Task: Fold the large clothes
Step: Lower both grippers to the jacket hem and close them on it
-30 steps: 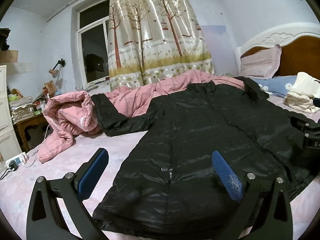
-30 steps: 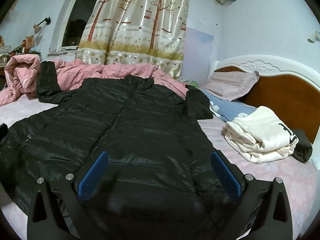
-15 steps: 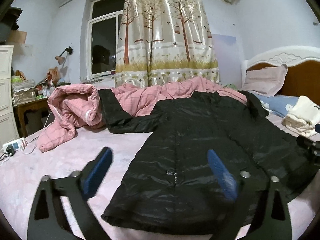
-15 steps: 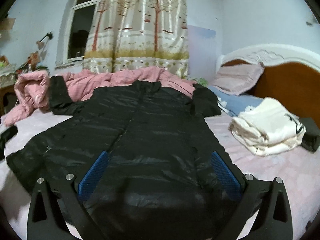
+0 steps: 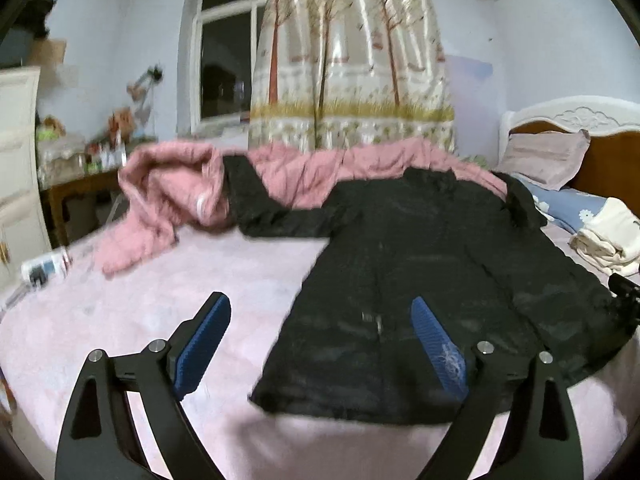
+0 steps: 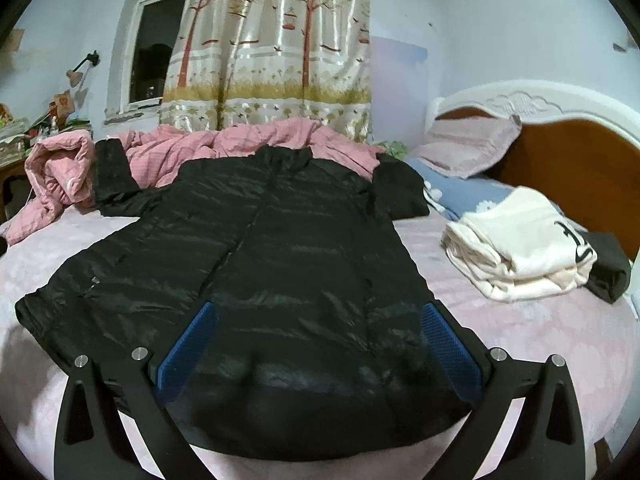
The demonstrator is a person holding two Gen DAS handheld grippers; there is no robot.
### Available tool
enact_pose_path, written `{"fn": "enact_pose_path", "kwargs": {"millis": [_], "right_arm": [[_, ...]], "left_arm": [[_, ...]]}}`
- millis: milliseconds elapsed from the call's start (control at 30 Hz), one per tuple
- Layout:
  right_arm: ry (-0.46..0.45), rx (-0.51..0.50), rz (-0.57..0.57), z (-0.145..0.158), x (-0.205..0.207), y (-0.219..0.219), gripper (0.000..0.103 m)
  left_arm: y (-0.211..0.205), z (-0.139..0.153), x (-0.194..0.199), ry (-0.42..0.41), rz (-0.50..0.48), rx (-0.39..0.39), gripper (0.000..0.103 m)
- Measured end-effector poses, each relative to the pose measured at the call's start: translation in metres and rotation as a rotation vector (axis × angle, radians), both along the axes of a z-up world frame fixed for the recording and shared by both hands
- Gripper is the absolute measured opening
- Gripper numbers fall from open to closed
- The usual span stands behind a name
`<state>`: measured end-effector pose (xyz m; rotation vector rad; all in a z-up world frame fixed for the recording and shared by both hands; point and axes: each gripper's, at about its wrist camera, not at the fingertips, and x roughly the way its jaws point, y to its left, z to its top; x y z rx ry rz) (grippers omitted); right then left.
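Note:
A long black puffer jacket (image 5: pixel 432 264) lies flat, front up, on the pink bed sheet (image 5: pixel 168 304), collar far, hem near; it also shows in the right wrist view (image 6: pixel 288 280). Its left sleeve (image 5: pixel 256 204) reaches up onto a pink quilt, its right sleeve (image 6: pixel 400 188) lies toward the pillows. My left gripper (image 5: pixel 320 332) is open and empty, above the sheet near the hem's left corner. My right gripper (image 6: pixel 316 340) is open and empty, just above the hem's right part. Part of the right gripper shows at the left wrist view's right edge (image 5: pixel 626 292).
A bunched pink quilt (image 5: pixel 172 200) lies at the bed's far side below a tree-print curtain (image 5: pixel 352 80). Folded cream clothes (image 6: pixel 520 248) and a dark item (image 6: pixel 608 268) sit at right near pillows (image 6: pixel 468 144) and the headboard (image 6: pixel 568 160). A cluttered desk (image 5: pixel 80 160) stands left.
Both grippers have drawn back toward me and away from the jacket; more of the hem and the sheet shows now. Both stay open and empty.

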<state>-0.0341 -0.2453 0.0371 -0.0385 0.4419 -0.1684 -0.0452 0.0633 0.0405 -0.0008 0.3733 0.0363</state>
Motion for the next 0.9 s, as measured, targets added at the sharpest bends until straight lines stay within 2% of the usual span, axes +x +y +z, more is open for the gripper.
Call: {"fn": "enact_pose_path", "kwargs": {"millis": [67, 200, 333, 433, 567, 667, 767, 900], "right_arm": [[0.012, 0.013, -0.007, -0.001, -0.002, -0.006, 0.103], [0.043, 0.054, -0.009, -0.003, -0.006, -0.021, 0.103], [0.087, 0.045, -0.031, -0.008, -0.008, -0.029, 0.101], [0.127, -0.004, -0.071, -0.015, -0.006, -0.030, 0.101], [0.178, 0.001, -0.088, -0.020, -0.003, -0.040, 0.101], [0.208, 0.000, -0.113, -0.022, -0.003, -0.058, 0.101], [0.221, 0.013, -0.164, -0.021, -0.008, -0.087, 0.101], [0.299, 0.089, -0.277, -0.032, -0.015, -0.132, 0.101]], "left_arm": [[0.008, -0.007, -0.002, 0.042, -0.001, -0.037, 0.093], [0.016, -0.017, 0.001, 0.122, -0.001, -0.060, 0.093], [0.016, -0.024, 0.008, 0.167, 0.021, -0.013, 0.093], [0.018, -0.030, 0.013, 0.205, -0.020, -0.028, 0.093], [0.019, -0.037, 0.016, 0.232, 0.004, 0.000, 0.093], [0.023, -0.044, 0.020, 0.268, 0.038, 0.015, 0.093], [0.031, -0.047, 0.022, 0.288, 0.061, -0.003, 0.093], [0.034, -0.046, 0.023, 0.290, 0.074, -0.002, 0.093]]}}
